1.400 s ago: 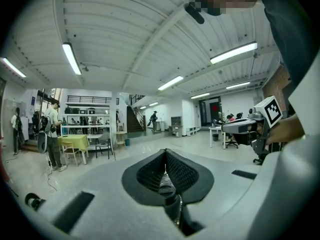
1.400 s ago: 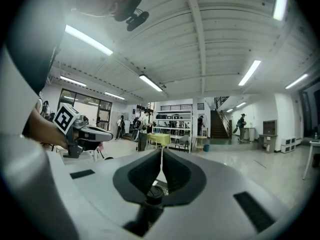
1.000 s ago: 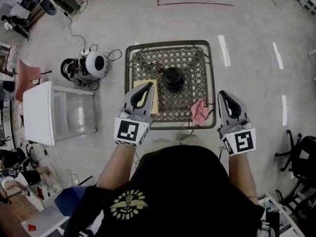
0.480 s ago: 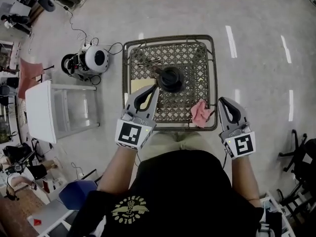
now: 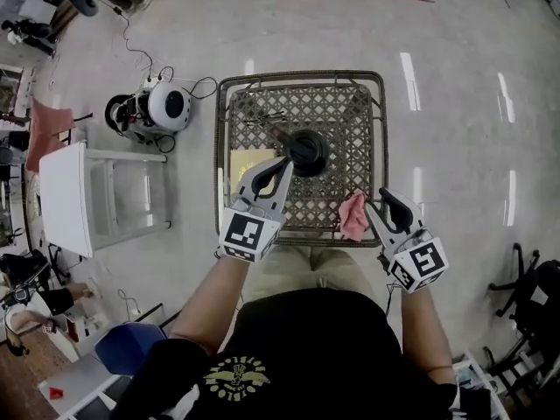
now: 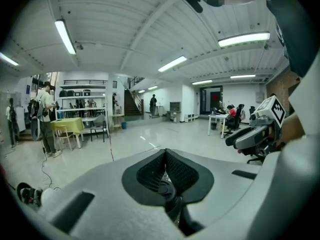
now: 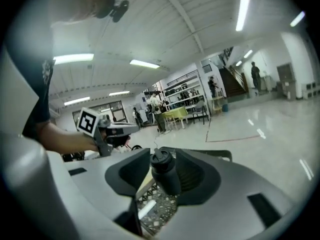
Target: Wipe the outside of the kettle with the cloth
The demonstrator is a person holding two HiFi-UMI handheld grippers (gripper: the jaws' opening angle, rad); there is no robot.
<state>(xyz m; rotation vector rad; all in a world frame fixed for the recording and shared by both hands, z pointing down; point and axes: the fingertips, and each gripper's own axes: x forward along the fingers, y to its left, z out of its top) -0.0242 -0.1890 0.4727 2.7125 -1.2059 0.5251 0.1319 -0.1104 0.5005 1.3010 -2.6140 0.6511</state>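
Wiping unstarted: cloth (image 5: 353, 215) lay untouched, 5 o'clock from kettle (image 5: 306, 151) on counter (image 5: 302, 77); left hand-held gripper (image 5: 282, 163) closed, empty; right hand-held gripper (image 5: 385, 201) had just been opening, gripping nothing.

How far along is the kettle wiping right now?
Nothing looks wiped yet. The pink cloth lies on the wicker table's near edge, apart from the black kettle. In hand: the right gripper, beside the cloth, has just been opening its jaws, nothing gripped between them; the left gripper is shut, empty, near the kettle. Left: grab the cloth, wipe the kettle.
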